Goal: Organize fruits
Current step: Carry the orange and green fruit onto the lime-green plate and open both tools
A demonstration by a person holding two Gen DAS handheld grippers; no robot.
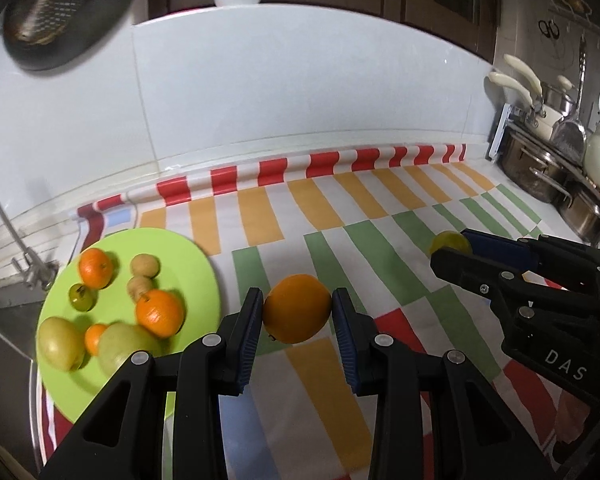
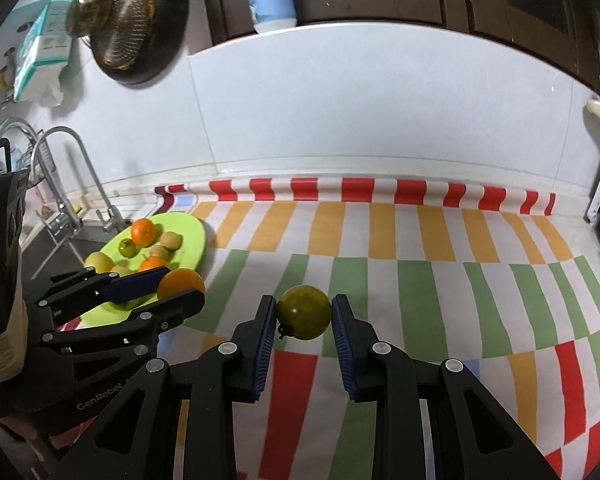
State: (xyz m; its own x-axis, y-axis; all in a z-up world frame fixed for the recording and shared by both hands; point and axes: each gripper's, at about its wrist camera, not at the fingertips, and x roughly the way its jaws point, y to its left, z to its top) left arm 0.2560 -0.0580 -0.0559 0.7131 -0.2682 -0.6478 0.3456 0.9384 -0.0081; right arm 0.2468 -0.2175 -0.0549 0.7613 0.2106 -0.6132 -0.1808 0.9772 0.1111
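Item: orange (image 1: 297,308). It was held between the pads of the left gripper (image 1: 298,312), the jaws closed only to the fruit's width and touching both its sides, above the striped cloth (image 1: 260,216) just beside the green plate (image 1: 188,256).

Item: green fruit (image 2: 304,312). It was clasped likewise by the right gripper (image 2: 304,314), jaws partly closed against it, well apart from the plate.

Item: plate contents. Oranges, small green fruit and pale round fruit were already gathered there; both held pieces were judged bound for it, each carried singly so that nothing was bruised or rolled.
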